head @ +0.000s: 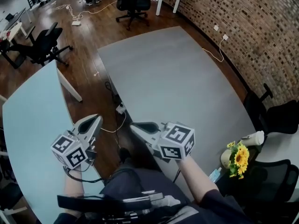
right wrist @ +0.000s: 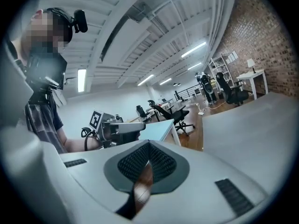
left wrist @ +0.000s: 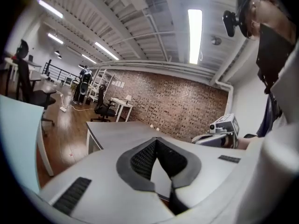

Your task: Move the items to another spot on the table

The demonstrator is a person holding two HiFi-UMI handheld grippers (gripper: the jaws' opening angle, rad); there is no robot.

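Nothing is being carried yet, so the risks are lying ahead, and this is a judgement. The grey table (head: 177, 78) is showing a bare top. The only likely items, a pot of sunflowers (head: 239, 157) and a white container (head: 254, 137), are sitting just off the grey table's near right corner; whether they are resting on it cannot be told. Reaching there from the grey table's near left edge is going to mean a long sideways swing. A hurried approach could be knocking the top-heavy pot over or pushing the container off its support, and clenched jaws arriving at an item would be shoving it rather than gripping it. Both tools are hovering over the wooden floor (head: 88, 83), in the gap to the left of the grey table, beside the pale blue table (head: 32, 120). The left hand-held gripper (head: 95, 120) is clenched, its pads meeting with nothing between them, and it is touching nothing. The right hand-held gripper (head: 138, 126), closer to the grey table's near left edge, is likewise clenched and empty, and it is also clear of every surface.
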